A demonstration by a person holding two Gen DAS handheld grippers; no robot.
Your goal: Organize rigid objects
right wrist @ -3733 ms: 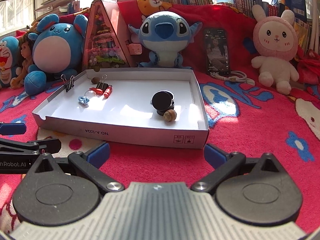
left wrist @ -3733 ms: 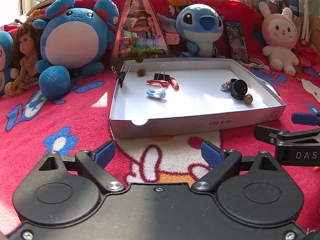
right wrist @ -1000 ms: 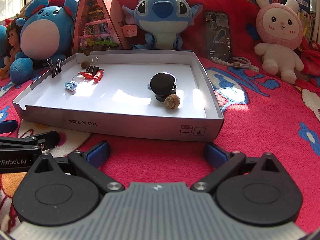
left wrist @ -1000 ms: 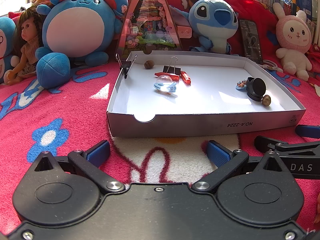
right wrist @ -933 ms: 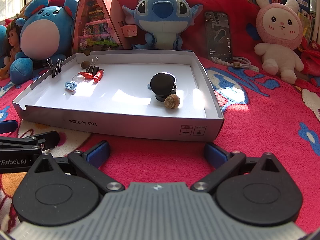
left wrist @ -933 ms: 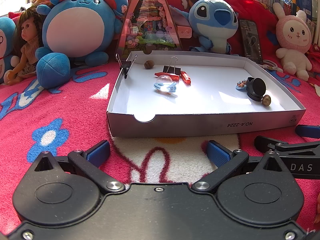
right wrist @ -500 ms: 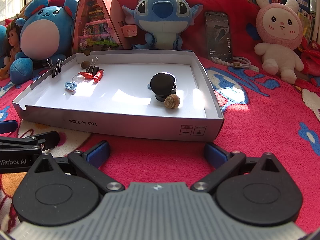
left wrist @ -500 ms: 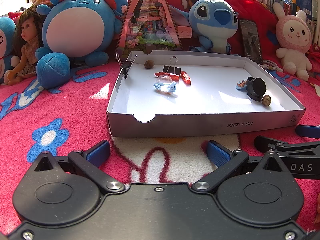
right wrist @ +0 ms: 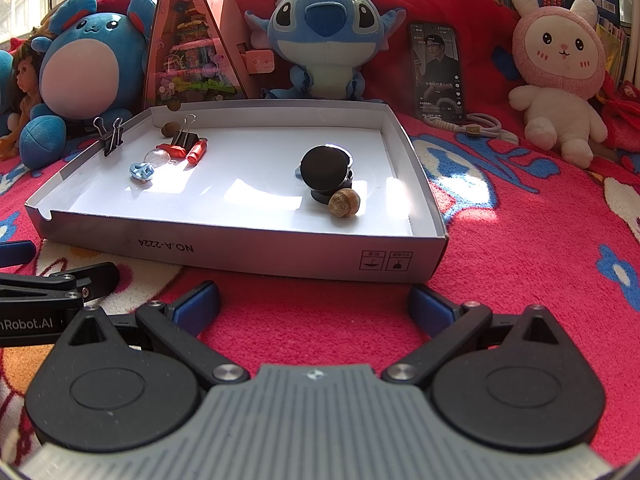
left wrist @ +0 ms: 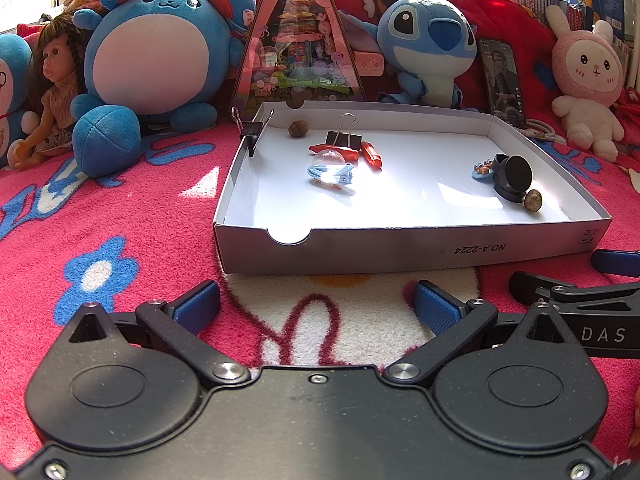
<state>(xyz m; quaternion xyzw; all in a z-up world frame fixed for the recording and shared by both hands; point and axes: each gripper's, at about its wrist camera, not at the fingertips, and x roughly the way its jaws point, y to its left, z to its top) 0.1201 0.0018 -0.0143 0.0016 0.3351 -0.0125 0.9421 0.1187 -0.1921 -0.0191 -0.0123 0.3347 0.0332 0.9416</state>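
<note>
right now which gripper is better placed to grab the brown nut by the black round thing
Right. The brown nut lies near the box's right wall, straight ahead of the open right gripper; from the left gripper it sits far off to the right.

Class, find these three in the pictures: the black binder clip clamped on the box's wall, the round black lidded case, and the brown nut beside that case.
Black binder clip on the wall (right wrist: 109, 138), right wrist view, black body.
Round black lidded case (right wrist: 325, 169), right wrist view, lid face.
Brown nut beside the case (right wrist: 344, 203), right wrist view, shell centre.

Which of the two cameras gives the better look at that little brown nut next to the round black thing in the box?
The right wrist view: the nut sits near, large and sunlit, its ridged shell clear, touching the round black thing. In the left wrist view the nut is small, far to the right, with little detail.
</note>
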